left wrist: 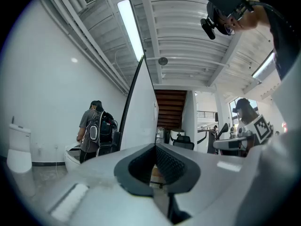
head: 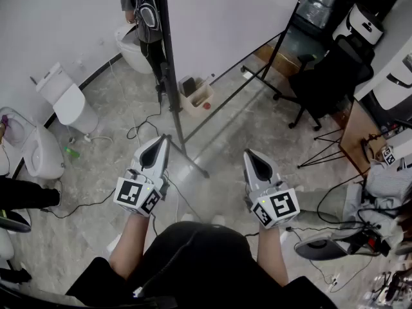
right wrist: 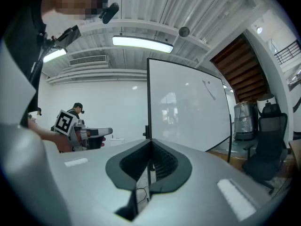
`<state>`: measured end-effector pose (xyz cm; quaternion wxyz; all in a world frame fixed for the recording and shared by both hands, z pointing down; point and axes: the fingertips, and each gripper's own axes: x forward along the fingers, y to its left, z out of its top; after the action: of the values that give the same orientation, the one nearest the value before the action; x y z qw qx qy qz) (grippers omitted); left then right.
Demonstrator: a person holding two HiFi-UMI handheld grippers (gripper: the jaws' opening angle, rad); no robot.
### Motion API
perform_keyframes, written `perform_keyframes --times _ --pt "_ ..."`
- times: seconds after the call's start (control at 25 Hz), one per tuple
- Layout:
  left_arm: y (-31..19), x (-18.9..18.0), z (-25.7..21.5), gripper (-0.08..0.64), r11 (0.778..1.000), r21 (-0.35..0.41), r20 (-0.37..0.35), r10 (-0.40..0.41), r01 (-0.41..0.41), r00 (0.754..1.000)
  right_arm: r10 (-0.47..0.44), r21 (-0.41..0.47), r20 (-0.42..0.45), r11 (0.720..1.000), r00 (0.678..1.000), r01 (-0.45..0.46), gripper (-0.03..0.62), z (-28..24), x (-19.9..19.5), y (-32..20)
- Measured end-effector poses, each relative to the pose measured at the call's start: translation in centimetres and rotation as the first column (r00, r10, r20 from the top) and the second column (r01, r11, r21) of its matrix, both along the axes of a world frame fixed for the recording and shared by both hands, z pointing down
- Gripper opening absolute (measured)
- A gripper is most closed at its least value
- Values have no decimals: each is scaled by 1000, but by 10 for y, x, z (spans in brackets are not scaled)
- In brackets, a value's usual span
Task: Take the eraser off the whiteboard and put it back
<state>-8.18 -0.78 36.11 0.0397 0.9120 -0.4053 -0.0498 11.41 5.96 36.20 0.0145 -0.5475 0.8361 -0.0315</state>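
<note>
Left hand-held gripper (head: 159, 145) and right hand-held gripper (head: 251, 156): jaws closed, nothing gripped, both held level. Whiteboard (head: 225, 18) stands at 12 o'clock, well apart.

The right gripper (right wrist: 151, 143) points level, its jaws closed tip to tip with nothing between them. Ahead stands the whiteboard (right wrist: 188, 107) (its black-framed edge rises just above the jaw tips). A black office chair (right wrist: 269, 142) sits at the right, the left gripper (right wrist: 106, 133) at the left, and a ceiling light strip (right wrist: 142, 44) glows overhead.
</note>
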Motion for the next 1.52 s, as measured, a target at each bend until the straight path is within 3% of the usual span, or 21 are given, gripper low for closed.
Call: perform_keyframes --times 0.96,1.52 --pt "3 -13 -1 6 1000 6 -7 28 -28 1000 41 6 31 999 999 -41 9 -2 -8 4" --pt "2 -41 2 6 998 2 -16 65 -65 998 79 3 32 997 996 -79 9 -2 -36 11"
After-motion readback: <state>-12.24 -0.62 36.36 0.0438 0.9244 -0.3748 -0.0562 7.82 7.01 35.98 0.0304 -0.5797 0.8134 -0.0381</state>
